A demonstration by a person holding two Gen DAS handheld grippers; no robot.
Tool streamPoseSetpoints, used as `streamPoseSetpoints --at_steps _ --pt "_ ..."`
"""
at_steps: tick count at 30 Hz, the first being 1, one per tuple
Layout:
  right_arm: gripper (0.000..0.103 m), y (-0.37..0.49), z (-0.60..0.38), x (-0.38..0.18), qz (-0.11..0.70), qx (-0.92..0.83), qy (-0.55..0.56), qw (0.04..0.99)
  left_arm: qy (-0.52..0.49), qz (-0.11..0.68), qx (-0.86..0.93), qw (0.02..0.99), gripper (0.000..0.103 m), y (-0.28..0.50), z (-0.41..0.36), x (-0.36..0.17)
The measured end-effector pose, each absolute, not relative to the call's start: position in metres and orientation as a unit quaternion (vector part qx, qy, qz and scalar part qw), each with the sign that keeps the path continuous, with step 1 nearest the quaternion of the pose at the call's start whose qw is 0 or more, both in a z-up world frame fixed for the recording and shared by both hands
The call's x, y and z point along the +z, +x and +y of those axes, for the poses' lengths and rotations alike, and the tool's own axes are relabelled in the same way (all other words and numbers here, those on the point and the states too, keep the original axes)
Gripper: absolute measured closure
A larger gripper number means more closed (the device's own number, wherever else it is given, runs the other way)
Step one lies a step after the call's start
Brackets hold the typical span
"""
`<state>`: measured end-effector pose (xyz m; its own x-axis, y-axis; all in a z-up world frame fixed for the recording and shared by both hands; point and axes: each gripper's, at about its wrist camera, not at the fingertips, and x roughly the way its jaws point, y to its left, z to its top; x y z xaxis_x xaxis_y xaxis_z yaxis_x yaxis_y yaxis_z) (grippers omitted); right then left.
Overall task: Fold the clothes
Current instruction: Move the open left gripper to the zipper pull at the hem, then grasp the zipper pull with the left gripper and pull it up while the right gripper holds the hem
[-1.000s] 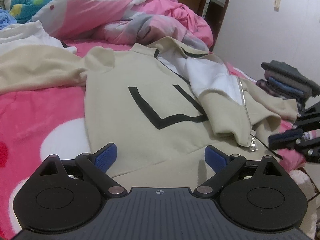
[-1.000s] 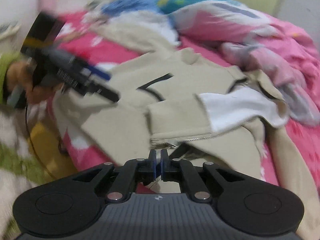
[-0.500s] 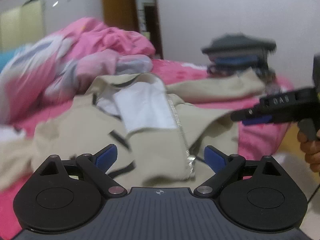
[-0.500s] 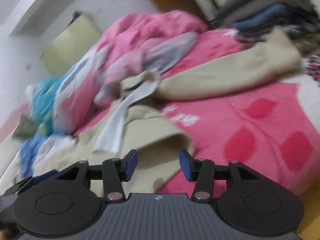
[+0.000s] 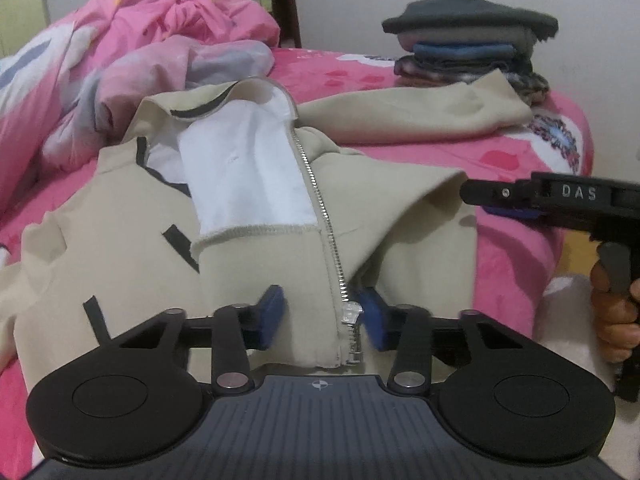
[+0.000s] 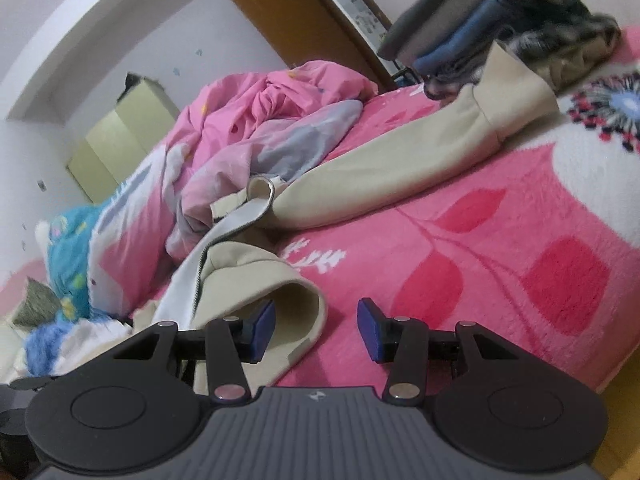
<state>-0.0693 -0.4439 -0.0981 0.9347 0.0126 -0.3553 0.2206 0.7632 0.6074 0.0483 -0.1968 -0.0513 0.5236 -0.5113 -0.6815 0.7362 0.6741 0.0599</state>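
A beige zip jacket point(image 5: 132, 240) with black stripes and white lining lies open on the pink bed. One sleeve point(image 5: 404, 116) stretches toward the stacked clothes. My left gripper point(image 5: 322, 318) hovers at the front hem and its jaws are closing. The zipper's bottom end point(image 5: 350, 320) and the flap corner lie between the pads, which are not pressing on them. My right gripper point(image 6: 316, 330) is open at the jacket's right side. A rolled fold of the jacket point(image 6: 296, 300) lies against its left pad point(image 6: 262, 330). From the left wrist the right gripper point(image 5: 480, 202) shows beside the fold, with a hand on its handle.
A stack of folded clothes point(image 5: 468, 44) sits at the bed's far corner. A crumpled pink duvet point(image 5: 160, 44) fills the back left. The pink flowered blanket point(image 6: 520, 264) lies bare to the right of the jacket. A blue plush point(image 6: 68, 256) and other garments lie far left.
My left gripper swung to the jacket's zipper hem and its jaws narrowed around it. My right gripper went from shut to open, rolled over and dropped to the jacket's right edge.
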Motion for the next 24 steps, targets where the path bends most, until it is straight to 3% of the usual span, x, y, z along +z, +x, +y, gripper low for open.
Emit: streamPoseSetpoints --at_steps 7,18,19,20,22,24 --pt "0.055 -0.073 -0.451 -0.103 0.159 -0.042 0.372 0.914 0.16 0.335 -0.342 0.863 0.063 0.058 -0.191 -0.046" --pt "0.055 -0.073 -0.451 -0.105 0.154 -0.042 0.374 0.914 0.299 0.274 -0.277 0.871 0.063 0.047 -0.233 -0.061" --pt "0.055 -0.073 -0.451 -0.105 0.154 -0.042 0.374 0.914 0.301 0.271 -0.273 0.873 0.069 0.048 -0.235 -0.061" --pt "0.055 -0.073 -0.451 -0.105 0.154 -0.041 0.375 0.913 0.299 0.271 -0.27 0.874 0.084 0.049 -0.236 -0.061" --pt "0.055 -0.073 -0.452 -0.106 0.153 -0.039 0.376 0.913 0.279 0.279 -0.262 0.881 0.097 0.056 -0.234 -0.056" --pt "0.055 -0.074 -0.453 -0.107 0.152 -0.037 0.379 0.912 0.241 0.29 -0.259 0.889 0.098 0.065 -0.228 -0.047"
